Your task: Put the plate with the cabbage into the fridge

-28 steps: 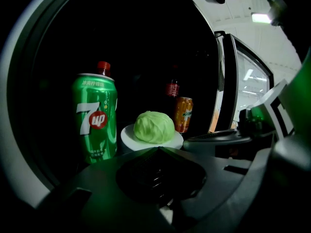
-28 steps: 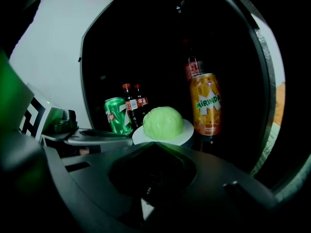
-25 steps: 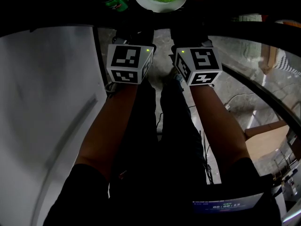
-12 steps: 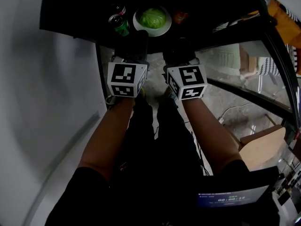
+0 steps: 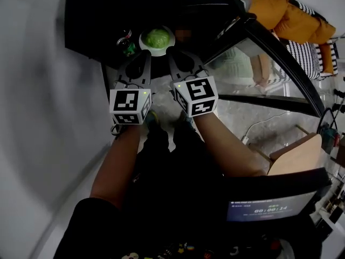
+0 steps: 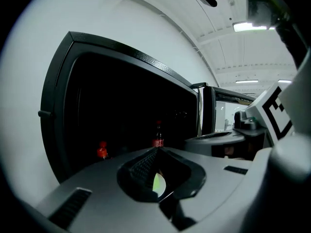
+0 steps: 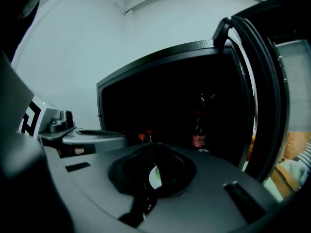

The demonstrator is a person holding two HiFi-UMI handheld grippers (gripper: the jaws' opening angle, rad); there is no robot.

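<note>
A white plate [image 5: 157,49] with a green cabbage [image 5: 157,36] on it is held out at the mouth of the dark open fridge [image 5: 108,15]. My left gripper [image 5: 146,54] is shut on the plate's left near rim and my right gripper [image 5: 171,54] on its right near rim. In the left gripper view a sliver of the plate [image 6: 158,184] shows between the shut jaws of the left gripper [image 6: 156,186]. The right gripper view shows the same sliver of plate [image 7: 154,175] in the right gripper [image 7: 151,178].
A green can [image 5: 128,48] stands just left of the plate inside the fridge. Red-capped bottles [image 6: 102,150] and a cola bottle [image 7: 198,136] stand deeper in. The glass fridge door [image 5: 269,55] hangs open at the right. A white wall [image 5: 38,117] runs along the left.
Both grippers have carried the plate forward, away from me, toward the fridge interior. My head view has pulled back, so the fridge opening and door show more fully.
</note>
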